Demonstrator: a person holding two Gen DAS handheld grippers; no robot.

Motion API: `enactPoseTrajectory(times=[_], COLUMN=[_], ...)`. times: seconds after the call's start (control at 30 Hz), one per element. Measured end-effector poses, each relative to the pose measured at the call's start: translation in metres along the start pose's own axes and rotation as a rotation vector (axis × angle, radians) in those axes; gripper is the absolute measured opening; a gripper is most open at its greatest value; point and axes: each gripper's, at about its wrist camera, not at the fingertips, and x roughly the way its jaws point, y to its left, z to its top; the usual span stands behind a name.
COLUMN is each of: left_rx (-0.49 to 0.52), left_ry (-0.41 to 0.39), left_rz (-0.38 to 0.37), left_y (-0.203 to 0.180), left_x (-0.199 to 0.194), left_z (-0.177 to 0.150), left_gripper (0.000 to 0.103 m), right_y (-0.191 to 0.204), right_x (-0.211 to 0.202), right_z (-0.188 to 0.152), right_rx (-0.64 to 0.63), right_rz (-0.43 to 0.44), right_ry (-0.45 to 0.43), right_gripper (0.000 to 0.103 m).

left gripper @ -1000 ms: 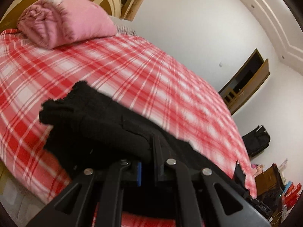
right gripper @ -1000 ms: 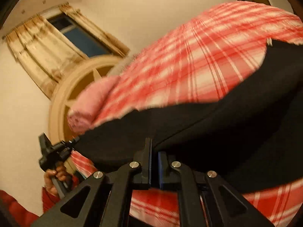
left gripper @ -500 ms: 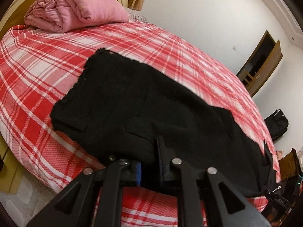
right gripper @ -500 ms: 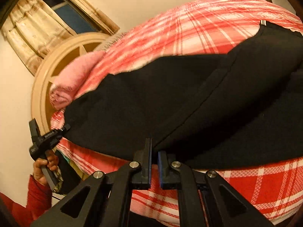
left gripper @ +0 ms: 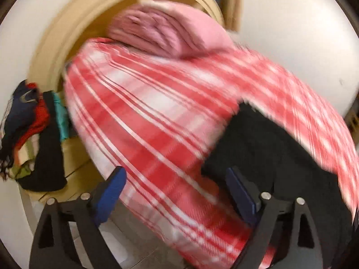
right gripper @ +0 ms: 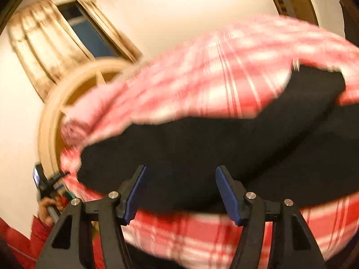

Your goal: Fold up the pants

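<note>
Black pants (right gripper: 202,148) lie folded flat on the plaid bed (left gripper: 145,121), so both my jaws are opening, nothing between them, letting the fold settle

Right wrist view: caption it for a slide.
Right claw opening above black pants on the plaid bedspread.

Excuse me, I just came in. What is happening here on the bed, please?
A person is folding black pants on a bed with a red checked blanket, using a hand-held claw in each hand. At this moment both are opening: the left claw has only blanket between its fingers, with the pants beside it, and the right claw stands over the pants' edge without pressing on it. The pants lie on the blanket.
</note>
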Motion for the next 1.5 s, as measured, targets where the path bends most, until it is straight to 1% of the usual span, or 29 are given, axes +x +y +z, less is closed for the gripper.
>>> enactPoseTrajectory(times=[0.07,0.1,0.13,0.23,0.27,0.3,0.33,0.43,0.47,0.53,0.6,0.67,0.7,0.73,0.77,0.8,0.83,0.87,0.9,0.93,1.03,1.1,1.13,1.2,1.23,1.37,1.43,1.5], left_rx=[-0.004,0.025,0.054,0.178,0.205,0.222,0.231,0.238,0.238,0.251,0.283,0.318,0.331,0.331,0.314,0.281,0.221,0.165,0.120,0.104,0.168,0.168,0.160,0.153,0.155,0.153,0.151,0.149], left_ry=[-0.023,-0.033,-0.037,-0.045,-0.054,-0.062,-0.065,-0.030,-0.023,-0.043,-0.063,-0.099,-0.124,-0.147,-0.161,-0.163,-0.148,-0.122,-0.106,-0.102,-0.151,-0.164,-0.162,-0.161,-0.163,-0.174,-0.181,-0.182], left_rz=[-0.041,-0.069,-0.084,-0.109,-0.116,-0.123,-0.124,-0.056,-0.049,-0.050,-0.035,-0.009,0.010,0.048,0.087,0.107,0.094,0.056,0.031,0.025,0.061,0.069,0.066,0.060,0.061,0.062,0.062,0.059], left_y=[-0.007,-0.021,-0.033,-0.075,-0.087,-0.098,-0.105,-0.113,-0.111,-0.109,-0.111,-0.117,-0.119,-0.120,-0.120,-0.117,-0.109,-0.101,-0.095,-0.093,-0.100,-0.102,-0.101,-0.100,-0.100,-0.100,-0.100,-0.100], left_x=[-0.002,-0.002,-0.001,0.005,0.005,0.009,0.013,0.032,0.036,0.037,0.036,0.038,0.038,0.038,0.039,0.041,0.044,0.048,0.051,0.052,0.049,0.048,0.049,0.049,0.049,0.049,0.049,0.050], left_z=[0.002,0.000,-0.003,-0.013,-0.016,-0.016,-0.017,-0.019,-0.021,-0.025,-0.029,-0.036,-0.039,-0.042,-0.042,-0.041,-0.038,-0.035,-0.033,-0.033,-0.038,-0.040,-0.039,-0.039,-0.040,-0.042,-0.043,-0.043], left_gripper=[0.082,0.082,0.082,0.074,0.069,0.063,0.062,0.061,0.060,0.061,0.061,0.064,0.069,0.075,0.090,0.100,0.101,0.102,0.103,0.103,0.103,0.103,0.103,0.103,0.103,0.103,0.103,0.103], right_y=[0.015,0.030,0.044,0.087,0.100,0.111,0.121,0.153,0.159,0.160,0.158,0.159,0.161,0.165,0.168,0.170,0.169,0.169,0.169,0.169,0.167,0.165,0.164,0.163,0.164,0.181,0.186,0.189], right_x=[0.010,0.026,0.040,0.096,0.122,0.138,0.153,0.203,0.220,0.235,0.251,0.252,0.249,0.248,0.243,0.240,0.239,0.239,0.240,0.240,0.243,0.250,0.257,0.273,0.275,0.271,0.275,0.290], right_z=[0.018,0.029,0.036,0.055,0.063,0.066,0.069,0.072,0.071,0.068,0.061,0.052,0.049,0.045,0.042,0.038,0.036,0.032,0.030,0.032,0.049,0.056,0.057,0.049,0.045,0.032,0.032,0.033], right_rx=[-0.059,-0.107,-0.145,-0.257,-0.288,-0.307,-0.329,-0.417,-0.438,-0.441,-0.426,-0.410,-0.407,-0.411,-0.420,-0.431,-0.433,-0.434,-0.441,-0.447,-0.416,-0.402,-0.392,-0.357,-0.348,-0.353,-0.381,-0.359], right_rz=[0.003,-0.005,0.006,0.061,0.086,0.099,0.107,0.115,0.112,0.121,0.127,0.151,0.170,0.192,0.220,0.249,0.264,0.277,0.267,0.257,0.259,0.235,0.237,0.259,0.277,0.434,0.437,0.440], right_ry=[-0.032,-0.020,-0.005,0.058,0.094,0.111,0.126,0.190,0.215,0.257,0.317,0.346,0.350,0.354,0.363,0.381,0.397,0.418,0.431,0.427,0.373,0.365,0.382,0.466,0.489,0.539,0.535,0.546], right_gripper=[0.064,0.064,0.064,0.064,0.064,0.064,0.064,0.064,0.064,0.064,0.064,0.064,0.064,0.064,0.064,0.064,0.064,0.064,0.064,0.064,0.064,0.064,0.064,0.064,0.064,0.066,0.066,0.066])
